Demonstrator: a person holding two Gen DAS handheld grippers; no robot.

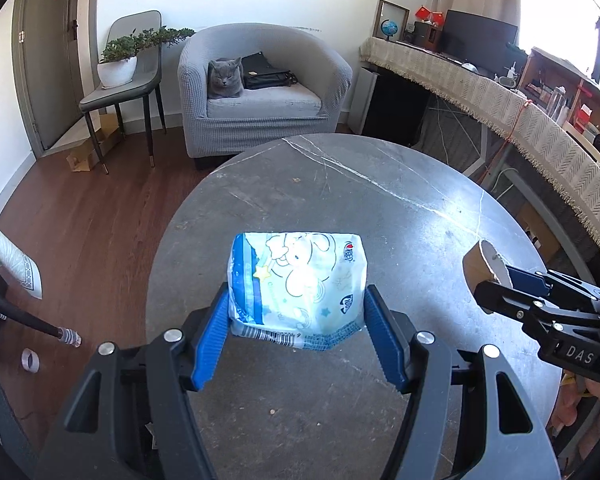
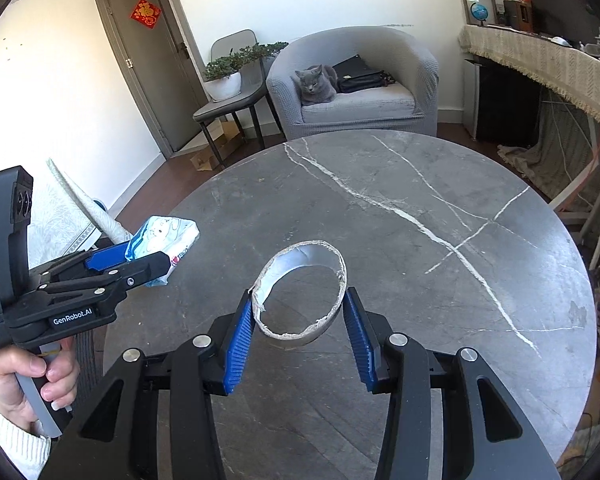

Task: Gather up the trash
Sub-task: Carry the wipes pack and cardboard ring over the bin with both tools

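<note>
Above the near part of the round bench, the left gripper pinches a soft, light tissue pack by its sides, while the right gripper clamps a stiff but crushable cardboard roll across its rim.

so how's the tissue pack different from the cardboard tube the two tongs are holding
The tissue pack is soft, glossy plastic printed with blue and white cartoons; the cardboard tube is plain, stiff and hollow, with a ragged rim. The pack is a full, closed pillow shape, while the tube's open end lets the table show through. The pack sits in the left tongs, the tube in the right tongs. Both are held clear of the table.
</note>
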